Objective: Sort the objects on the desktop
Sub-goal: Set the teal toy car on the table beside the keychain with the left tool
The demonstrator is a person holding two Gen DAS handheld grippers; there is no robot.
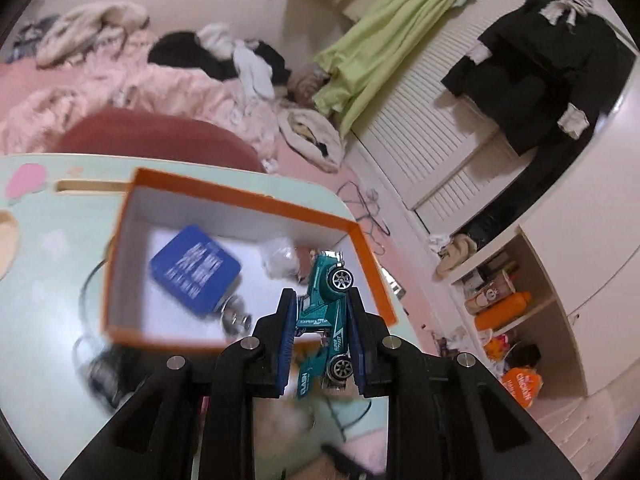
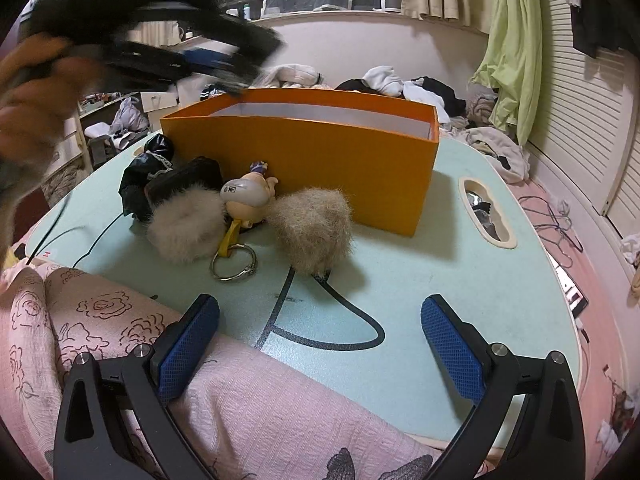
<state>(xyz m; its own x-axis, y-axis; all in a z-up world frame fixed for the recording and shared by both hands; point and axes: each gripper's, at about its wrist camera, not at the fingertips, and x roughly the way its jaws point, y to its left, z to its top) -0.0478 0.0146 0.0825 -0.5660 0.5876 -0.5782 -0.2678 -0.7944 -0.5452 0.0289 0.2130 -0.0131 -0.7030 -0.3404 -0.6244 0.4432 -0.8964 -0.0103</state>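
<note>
Lime-green cloth (image 1: pixel 384 44) hung by louvred doors (image 1: pixel 432 148); black garment (image 1: pixel 532 76) alongside; clothes heaped on pink bed (image 1: pixel 168 80); shelf w/ orange bottle (image 1: pixel 504 310).

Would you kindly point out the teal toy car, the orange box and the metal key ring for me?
teal toy car (image 1: pixel 320 312): left wrist view, on its body panel between the gripper pads.
orange box (image 2: pixel 320 160): right wrist view, on its near outer wall.
metal key ring (image 2: pixel 219 274): right wrist view, on the ring's lower-left wire.

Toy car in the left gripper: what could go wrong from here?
1. The toy car sits over the orange box's near-right corner; released now, it might clip the rim.
2. It may land on the blue case or white wad.
3. Motion blur suggests fast movement, hurting placement.
</note>
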